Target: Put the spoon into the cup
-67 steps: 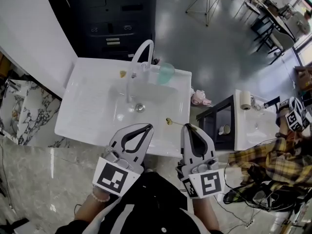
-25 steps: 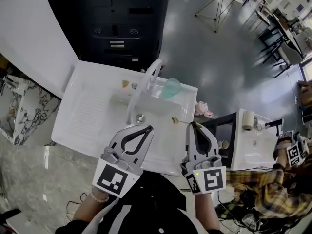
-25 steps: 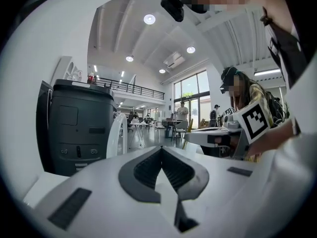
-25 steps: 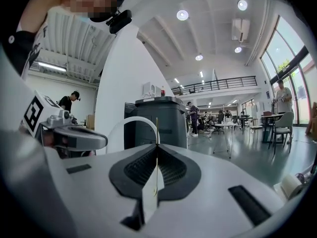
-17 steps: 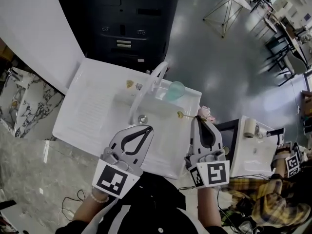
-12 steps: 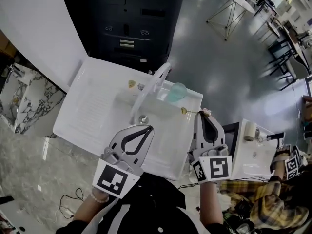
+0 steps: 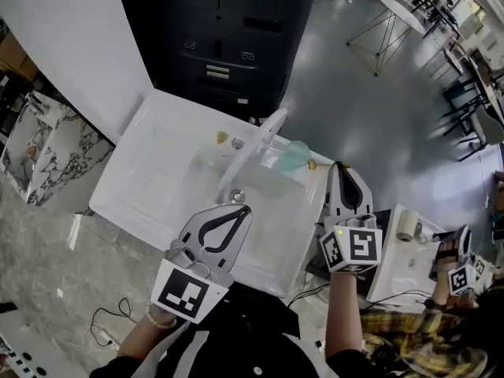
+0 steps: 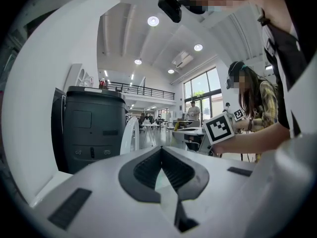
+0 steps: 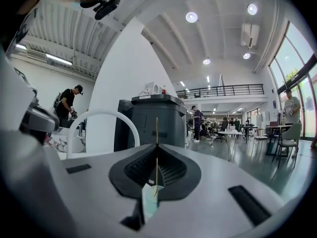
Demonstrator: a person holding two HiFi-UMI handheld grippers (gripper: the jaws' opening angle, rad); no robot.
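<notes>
Hovering with spoon [image 7: 312, 164] pinched between right gripper [image 7: 340, 166] jaws close by cup [image 7: 295, 154] at sink [image 7: 157, 172] corner, left gripper [image 7: 242, 209] closed empty; risk of thin handle swivelling, clipping rim, toppling cup.

Open lab hall: sinks [image 7: 157, 172], worktables [image 7: 396, 3]

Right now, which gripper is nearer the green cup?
Right. The right gripper, shut on the spoon, is beside the cup; the left gripper hangs over the sink's near edge.

The sink [image 7: 153, 172] looks glossy white, the cup [image 7: 294, 156] translucent plastic, the spoon [image 7: 312, 164] shiny gold metal.
</notes>
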